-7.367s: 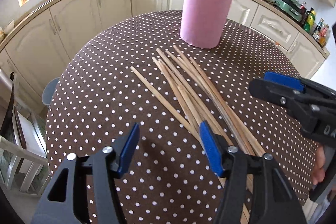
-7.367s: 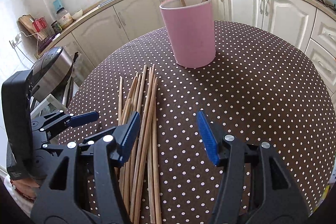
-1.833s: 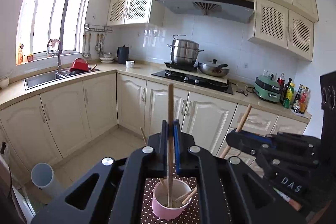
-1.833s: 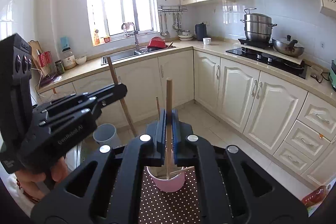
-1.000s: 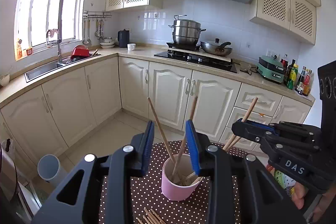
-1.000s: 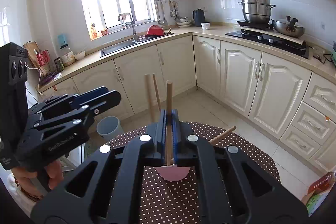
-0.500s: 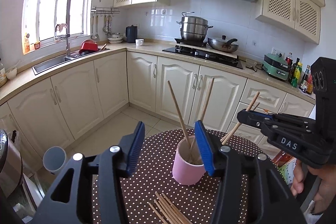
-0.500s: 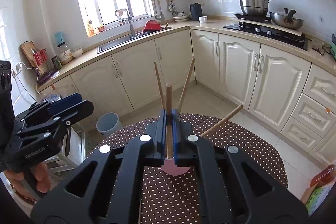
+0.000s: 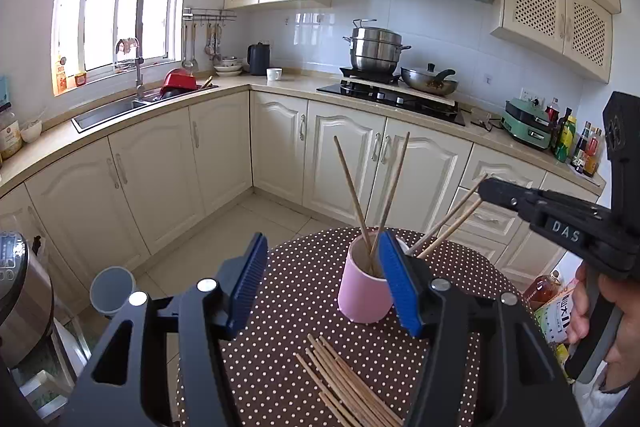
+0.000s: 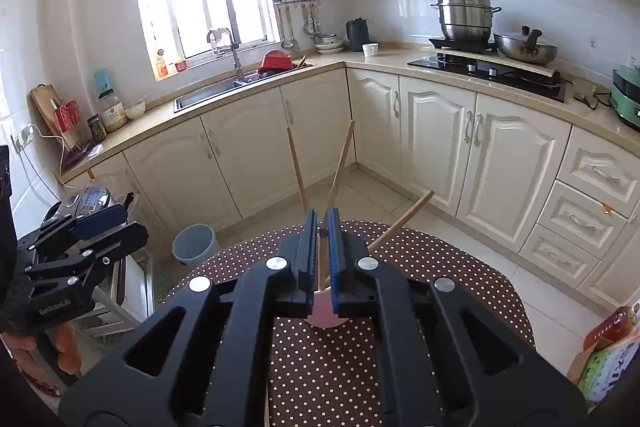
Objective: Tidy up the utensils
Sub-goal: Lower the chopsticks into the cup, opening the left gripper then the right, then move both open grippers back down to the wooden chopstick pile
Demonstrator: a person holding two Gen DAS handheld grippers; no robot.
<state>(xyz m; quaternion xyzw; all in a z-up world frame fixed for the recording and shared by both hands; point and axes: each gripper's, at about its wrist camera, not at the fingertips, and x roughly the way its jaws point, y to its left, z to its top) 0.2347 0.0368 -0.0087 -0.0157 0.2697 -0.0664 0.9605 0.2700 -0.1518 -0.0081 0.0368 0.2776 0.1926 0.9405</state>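
Note:
A pink cup [image 9: 362, 287] stands on the dotted round table [image 9: 304, 291] with several wooden chopsticks [image 9: 352, 187] leaning in it. More chopsticks [image 9: 344, 387] lie loose on the table in front of it. My left gripper [image 9: 322, 283] is open and empty, above the table and short of the cup. My right gripper [image 10: 321, 247] sits directly above the cup [image 10: 324, 311], its jaws a narrow gap apart around a chopstick [image 10: 321, 259] that stands down into the cup. In the left wrist view the right gripper [image 9: 486, 189] is at the right, over the cup.
Cream kitchen cabinets [image 9: 344, 151] ring the room, with a sink at left and a stove with pots [image 9: 376, 51] at the back. A grey bin [image 9: 112, 287] stands on the floor left of the table. A rice cooker [image 9: 16, 291] is at far left.
My left gripper let its chopstick drop into the cup, opened wide and pulled back. My right gripper's chopstick slid down between the jaws and its top no longer sticks up.

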